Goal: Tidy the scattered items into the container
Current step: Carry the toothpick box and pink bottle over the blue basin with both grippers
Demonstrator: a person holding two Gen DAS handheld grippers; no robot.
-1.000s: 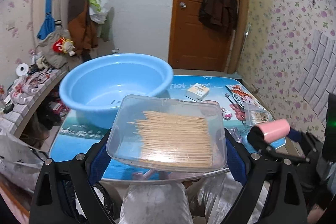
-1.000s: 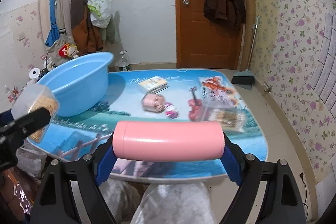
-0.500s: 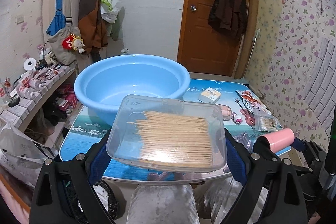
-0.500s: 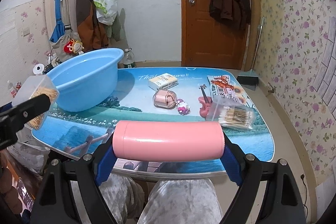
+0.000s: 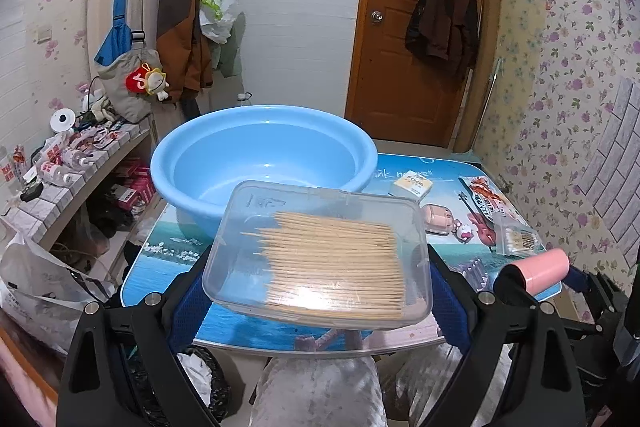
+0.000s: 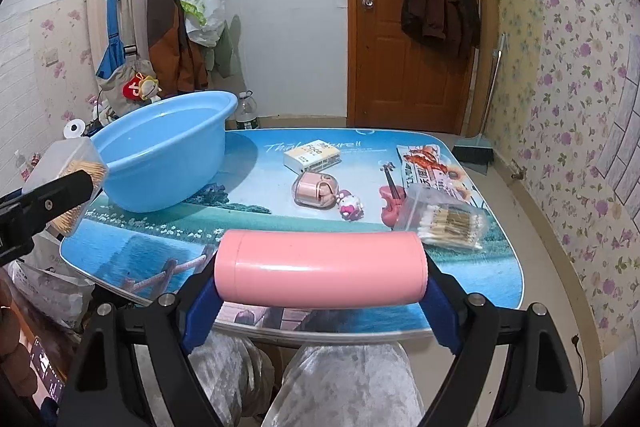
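My left gripper is shut on a clear plastic box of toothpicks, held by its ends above the table's near edge. Just beyond it stands the empty blue basin. My right gripper is shut on a pink cylinder, held crosswise over the near edge of the table. On the table lie a yellow-white box, a pink case, a small kitty figure, a pink toy violin, a clear box of cotton swabs and a snack packet.
A tiled shelf crowded with small items runs along the left, with bags beneath it. A person's knees in pale trousers are under the near edge. A broom leans at the far right by the door.
Both grippers keep their holds. The left view has swung slightly, so the basin sits more to the right and the table shows sharper in the right view.
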